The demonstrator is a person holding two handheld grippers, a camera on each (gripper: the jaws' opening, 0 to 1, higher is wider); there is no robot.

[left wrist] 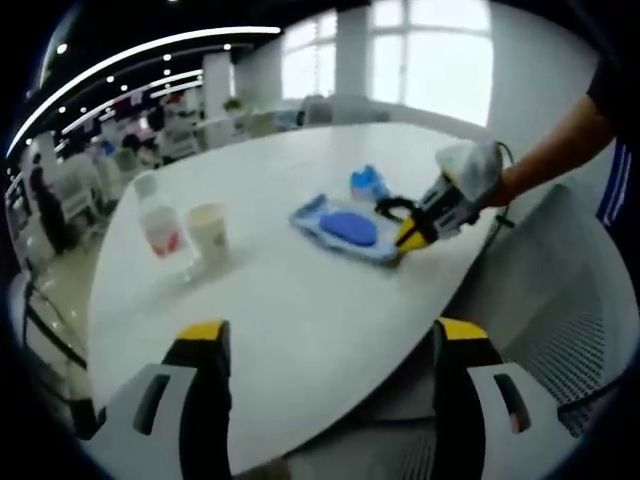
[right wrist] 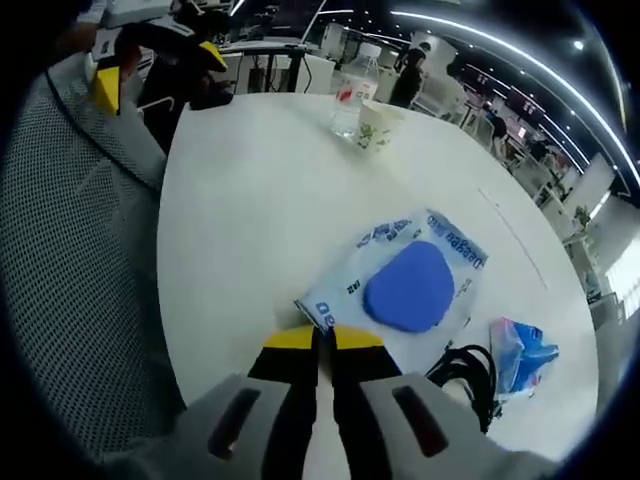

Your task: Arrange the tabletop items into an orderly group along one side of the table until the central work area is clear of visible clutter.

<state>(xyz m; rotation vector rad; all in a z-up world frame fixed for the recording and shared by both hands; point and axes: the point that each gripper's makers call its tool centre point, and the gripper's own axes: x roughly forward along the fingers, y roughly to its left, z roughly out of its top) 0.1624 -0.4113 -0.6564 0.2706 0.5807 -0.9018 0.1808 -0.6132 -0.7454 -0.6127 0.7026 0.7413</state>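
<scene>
Two grippers at a white table (left wrist: 300,330), left gripper (left wrist: 325,345) spread over bare tabletop at lower frame, right gripper (right wrist: 320,340) pinching the wipes pack (right wrist: 405,285) corner, bottle (left wrist: 160,225) and cup (left wrist: 210,232) centre-left, black cable (right wrist: 465,370) and blue wrapper (right wrist: 520,350) lower right

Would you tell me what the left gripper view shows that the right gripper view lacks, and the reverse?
Left gripper view: open left tongs from behind, windows, a gloved hand. Right gripper view: right tongs shut on the pack at its corner. Both: table, bottle, cup, cable, blue packet, mesh chair.
</scene>
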